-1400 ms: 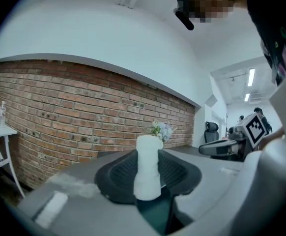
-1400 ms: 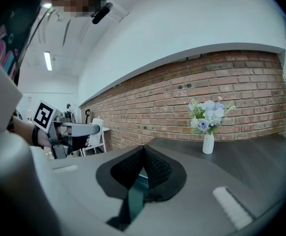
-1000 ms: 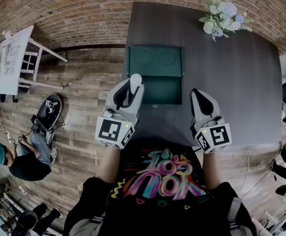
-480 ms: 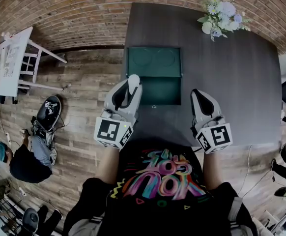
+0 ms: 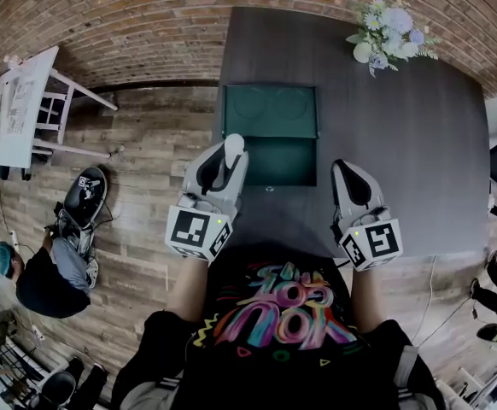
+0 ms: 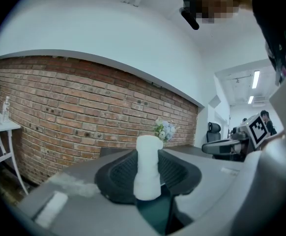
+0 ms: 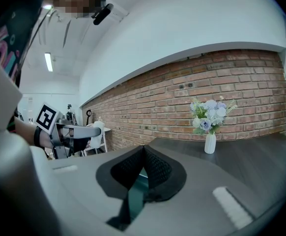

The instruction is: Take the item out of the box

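A dark green box (image 5: 278,159) lies open on the dark table (image 5: 402,143), its lid (image 5: 270,109) folded back toward the far side. My left gripper (image 5: 230,146) hovers over the box's near left corner, shut on a small white cylinder (image 5: 233,142). In the left gripper view the cylinder (image 6: 147,178) stands upright between the black pads of the left gripper (image 6: 148,154). My right gripper (image 5: 349,169) hangs over the table just right of the box, jaws closed tip to tip with nothing in them. The right gripper view shows the right gripper (image 7: 143,150) and the box (image 7: 135,195) beneath.
A white vase of pale flowers (image 5: 389,28) stands at the table's far right corner. Left of the table is wooden floor with a white stand (image 5: 22,101) and a person (image 5: 48,272) sitting low. The table's left edge runs close beside the box.
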Demonstrator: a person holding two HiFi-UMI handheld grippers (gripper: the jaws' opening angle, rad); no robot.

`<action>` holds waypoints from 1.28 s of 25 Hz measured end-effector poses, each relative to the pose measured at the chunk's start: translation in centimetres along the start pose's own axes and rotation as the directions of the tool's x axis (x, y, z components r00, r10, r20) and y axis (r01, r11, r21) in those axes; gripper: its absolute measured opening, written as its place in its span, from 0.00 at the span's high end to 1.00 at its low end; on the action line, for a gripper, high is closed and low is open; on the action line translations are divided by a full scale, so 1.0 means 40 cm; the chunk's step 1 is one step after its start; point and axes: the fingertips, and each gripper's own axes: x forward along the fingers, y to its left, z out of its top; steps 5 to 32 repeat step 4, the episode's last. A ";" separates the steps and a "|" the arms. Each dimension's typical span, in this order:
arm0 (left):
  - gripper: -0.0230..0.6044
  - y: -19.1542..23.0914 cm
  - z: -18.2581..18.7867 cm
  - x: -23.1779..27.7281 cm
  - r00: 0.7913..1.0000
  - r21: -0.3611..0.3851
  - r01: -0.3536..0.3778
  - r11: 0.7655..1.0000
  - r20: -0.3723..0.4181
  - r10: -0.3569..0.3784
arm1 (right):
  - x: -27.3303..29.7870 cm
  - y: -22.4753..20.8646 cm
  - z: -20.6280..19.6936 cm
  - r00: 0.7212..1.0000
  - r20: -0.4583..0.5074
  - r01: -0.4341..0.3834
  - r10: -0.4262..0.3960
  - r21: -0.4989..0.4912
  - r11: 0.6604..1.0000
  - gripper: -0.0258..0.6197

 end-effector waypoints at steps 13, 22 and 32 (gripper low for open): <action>0.76 0.004 0.001 0.001 1.000 0.000 0.011 1.000 -0.003 -0.011 | 0.005 0.000 0.002 1.000 0.000 0.009 -0.009 0.001 1.000 0.96; 0.76 0.004 0.001 0.001 1.000 0.000 0.011 1.000 -0.003 -0.011 | 0.005 0.000 0.002 1.000 0.000 0.009 -0.009 0.001 1.000 0.96; 0.76 0.004 0.001 0.001 1.000 0.000 0.011 1.000 -0.003 -0.011 | 0.005 0.000 0.002 1.000 0.000 0.009 -0.009 0.001 1.000 0.96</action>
